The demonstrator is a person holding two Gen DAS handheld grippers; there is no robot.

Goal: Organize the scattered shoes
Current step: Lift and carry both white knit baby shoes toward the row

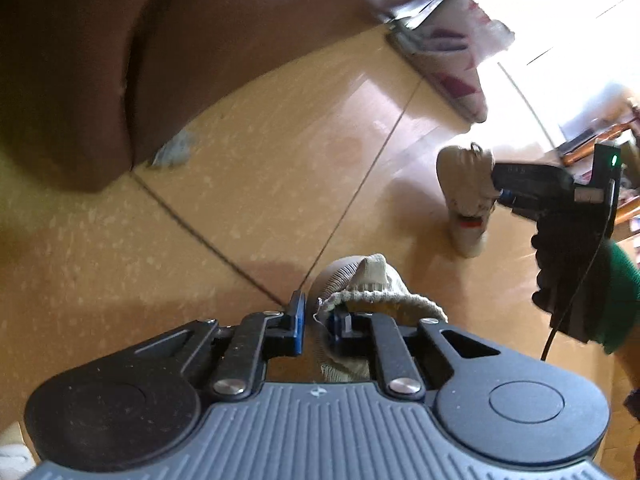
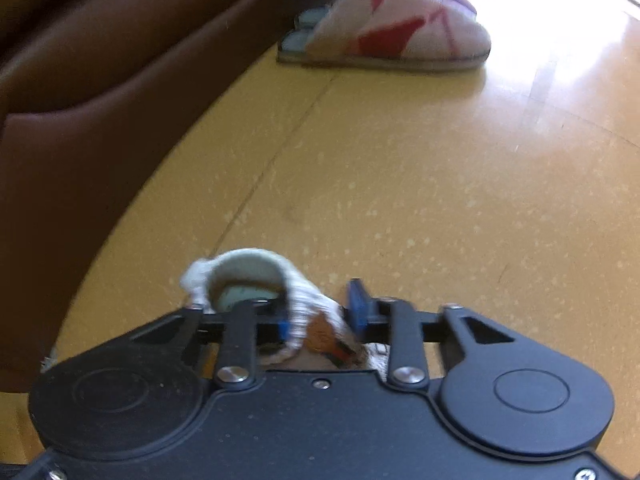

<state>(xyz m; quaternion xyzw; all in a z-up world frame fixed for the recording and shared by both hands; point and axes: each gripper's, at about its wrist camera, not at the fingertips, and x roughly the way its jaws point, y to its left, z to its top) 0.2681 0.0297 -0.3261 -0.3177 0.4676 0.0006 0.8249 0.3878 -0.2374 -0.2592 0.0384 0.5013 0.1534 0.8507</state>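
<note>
The left hand-held gripper point(image 1: 316, 320) is pinching the soft edge of one beige shoe point(image 1: 372, 300). The right hand-held gripper point(image 2: 320, 312) pinches the other beige shoe point(image 2: 248, 280). Next, I think: lift both and set them side by side.

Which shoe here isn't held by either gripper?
The red-and-white patterned slipper by the brown sofa. It sits flat on the floor, while each of the two beige knit shoes is pinched between fingers.

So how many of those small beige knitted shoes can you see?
2. One small beige knitted shoe is pinched at its cuff in the left tool; the other beige shoe is off the tan floor in the right tool. More may be hidden.
</note>
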